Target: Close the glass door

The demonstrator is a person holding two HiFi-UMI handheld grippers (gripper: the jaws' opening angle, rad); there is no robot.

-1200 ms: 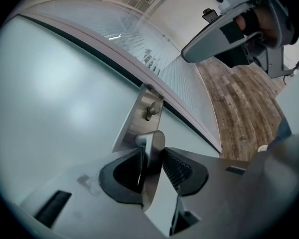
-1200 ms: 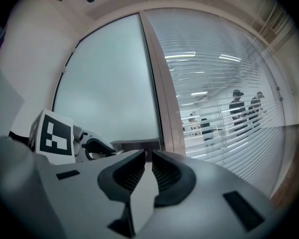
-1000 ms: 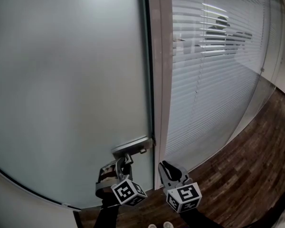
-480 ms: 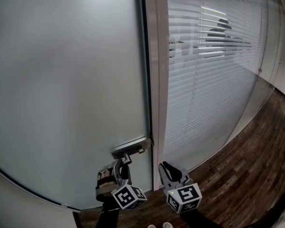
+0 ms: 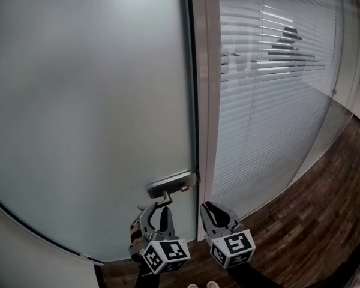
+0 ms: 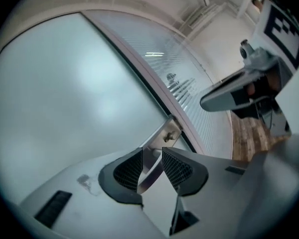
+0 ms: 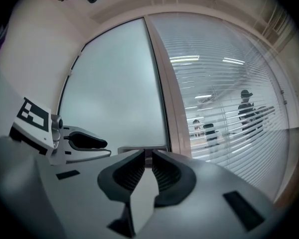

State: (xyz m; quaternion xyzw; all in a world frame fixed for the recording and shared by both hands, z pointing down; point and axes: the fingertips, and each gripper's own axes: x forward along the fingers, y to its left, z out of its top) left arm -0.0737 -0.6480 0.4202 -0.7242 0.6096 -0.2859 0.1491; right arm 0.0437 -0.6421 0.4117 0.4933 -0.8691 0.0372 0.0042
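The frosted glass door (image 5: pixel 90 113) stands with its edge against the pale frame (image 5: pixel 205 101). Its metal lever handle (image 5: pixel 170 185) sits low on the door beside the frame. My left gripper (image 5: pixel 156 213) is just under the handle, open by a narrow gap. In the left gripper view the handle's lever (image 6: pixel 154 166) runs between the two ribbed pads (image 6: pixel 130 169). My right gripper (image 5: pixel 212 213) hangs shut and empty beside it, in front of the frame. The right gripper view shows my right gripper (image 7: pixel 148 164) pointing at the handle plate (image 7: pixel 142 148).
A glass wall with white slatted blinds (image 5: pixel 270 101) runs off to the right, with people dimly visible behind it (image 5: pixel 291 41). Dark wood flooring (image 5: pixel 312 221) lies at the lower right. A pale curved wall (image 5: pixel 24 257) borders the door at the lower left.
My left gripper has drawn back down from the handle and its fingers have parted. The right gripper has stayed put.
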